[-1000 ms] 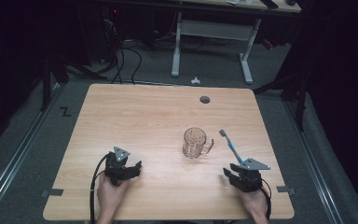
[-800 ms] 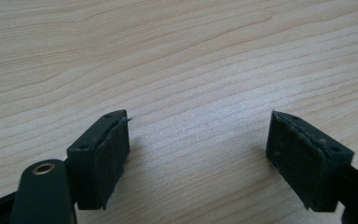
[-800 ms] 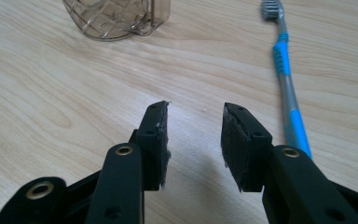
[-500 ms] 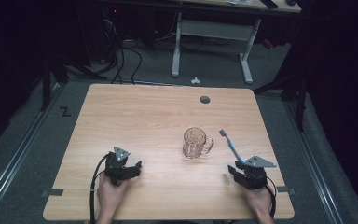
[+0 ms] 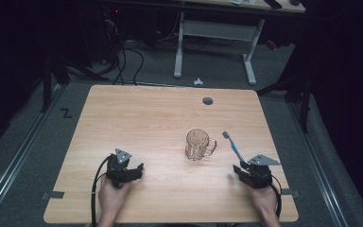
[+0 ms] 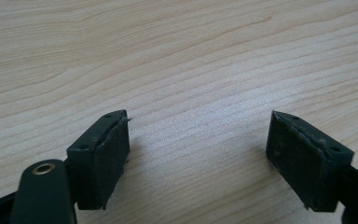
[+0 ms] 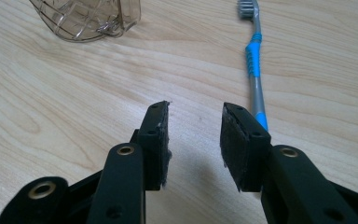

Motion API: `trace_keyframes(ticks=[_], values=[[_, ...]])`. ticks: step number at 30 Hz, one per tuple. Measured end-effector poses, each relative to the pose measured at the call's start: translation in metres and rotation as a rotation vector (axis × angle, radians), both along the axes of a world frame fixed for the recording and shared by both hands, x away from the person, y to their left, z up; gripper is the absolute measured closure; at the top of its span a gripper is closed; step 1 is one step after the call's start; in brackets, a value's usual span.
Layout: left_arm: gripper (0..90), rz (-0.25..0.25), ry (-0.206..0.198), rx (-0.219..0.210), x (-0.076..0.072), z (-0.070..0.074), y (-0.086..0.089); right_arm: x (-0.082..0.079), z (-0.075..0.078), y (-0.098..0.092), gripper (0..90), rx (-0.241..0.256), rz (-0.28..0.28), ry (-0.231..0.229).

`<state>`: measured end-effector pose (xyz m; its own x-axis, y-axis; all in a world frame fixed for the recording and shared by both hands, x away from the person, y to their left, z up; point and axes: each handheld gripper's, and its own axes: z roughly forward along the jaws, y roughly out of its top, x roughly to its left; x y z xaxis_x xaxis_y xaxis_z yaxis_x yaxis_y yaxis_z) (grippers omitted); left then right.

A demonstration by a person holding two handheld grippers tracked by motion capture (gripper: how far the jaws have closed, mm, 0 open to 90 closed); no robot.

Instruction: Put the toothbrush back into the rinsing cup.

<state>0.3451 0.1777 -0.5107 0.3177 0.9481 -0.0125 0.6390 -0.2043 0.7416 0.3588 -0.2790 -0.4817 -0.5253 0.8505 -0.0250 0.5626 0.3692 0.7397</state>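
You are lining up on the toothbrush (image 7: 254,70), lower right of the high view. Right claw (image 7: 193,140) gapes empty beside it; left claw (image 6: 198,158) gapes wide. Next: shift right, straddle the handle.

1. Left gripper (image 5: 134,171): held low in the left hand (image 5: 111,196) at the near edge, jaws spread wide, nothing between them.
2. Right gripper (image 5: 236,171): in the right hand (image 5: 264,201), jaws parted narrowly, gripping nothing.
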Motion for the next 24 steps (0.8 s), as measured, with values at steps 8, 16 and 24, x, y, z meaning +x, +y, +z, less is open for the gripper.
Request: trace_keyframes(ticks=[8,16,24], values=[[21.9,0.000,0.000,0.000,0.000,0.000,0.000,0.005,0.006,-0.003,62.6,-0.005,-0.007,-0.003],[21.9,0.000,0.000,0.000,0.000,0.000,0.000,0.012,0.013,-0.006,62.6,-0.009,-0.012,0.000],[21.9,0.000,0.000,0.000,0.000,0.000,0.000,0.020,0.019,-0.008,62.6,-0.027,-0.014,0.016]])
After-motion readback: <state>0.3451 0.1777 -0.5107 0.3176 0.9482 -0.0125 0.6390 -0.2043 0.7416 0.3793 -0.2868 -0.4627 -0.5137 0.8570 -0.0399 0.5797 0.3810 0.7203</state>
